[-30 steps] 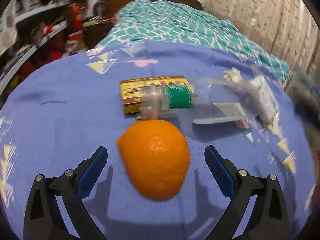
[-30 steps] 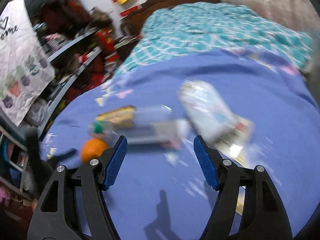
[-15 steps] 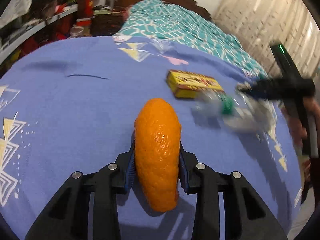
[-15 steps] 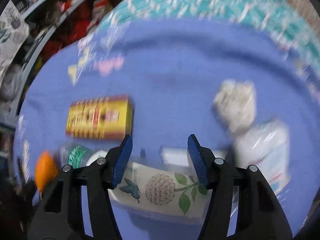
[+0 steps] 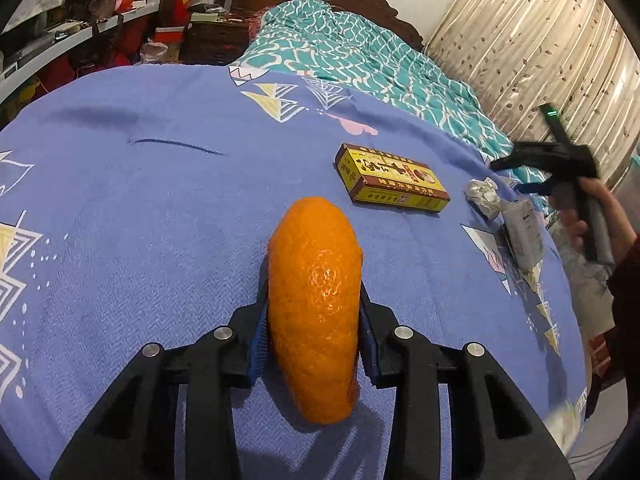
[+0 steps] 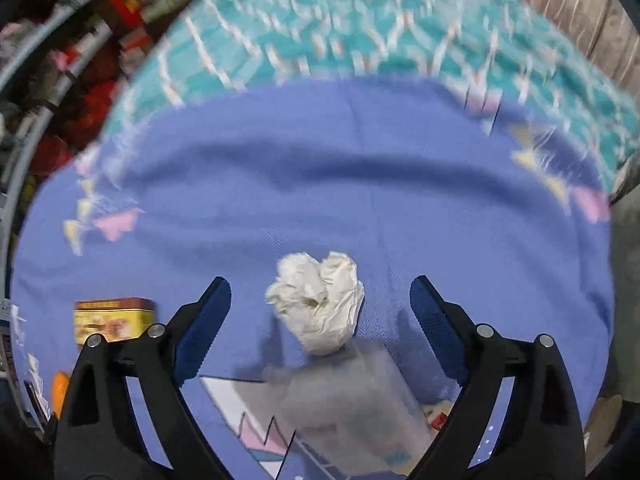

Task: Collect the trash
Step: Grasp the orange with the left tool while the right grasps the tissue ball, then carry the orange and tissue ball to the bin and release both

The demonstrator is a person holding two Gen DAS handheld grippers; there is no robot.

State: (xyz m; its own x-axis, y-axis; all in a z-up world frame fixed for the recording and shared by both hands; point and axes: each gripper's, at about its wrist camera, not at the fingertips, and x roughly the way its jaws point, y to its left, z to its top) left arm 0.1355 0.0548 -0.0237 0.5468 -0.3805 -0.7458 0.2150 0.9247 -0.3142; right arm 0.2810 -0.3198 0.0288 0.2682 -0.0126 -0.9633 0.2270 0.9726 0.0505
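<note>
My left gripper [image 5: 314, 344] is shut on an orange peel [image 5: 316, 304], squeezed narrow between the blue pads just above the blue blanket [image 5: 160, 216]. My right gripper [image 6: 320, 320] is open over a crumpled white tissue [image 6: 318, 300], which lies between its fingers. A blurred clear wrapper [image 6: 352, 408] lies just below the tissue. The tissue [image 5: 482, 196] and wrapper [image 5: 522, 234] also show in the left wrist view at the right, with the right gripper [image 5: 520, 172] above them. A yellow and brown box [image 5: 390, 178] lies on the blanket; it also shows in the right wrist view [image 6: 112, 320].
A teal patterned quilt [image 5: 360, 56] covers the far part of the bed. Cluttered shelves [image 5: 80, 32] stand at the left. A curtain [image 5: 540, 40] hangs at the right. The blanket's right edge [image 5: 576, 340] drops off near the person's hand [image 5: 600, 216].
My left gripper closed on the orange peel and squeezed it. The plastic bottle beside the box is gone from view. My right gripper opened and moved over the crumpled tissue.
</note>
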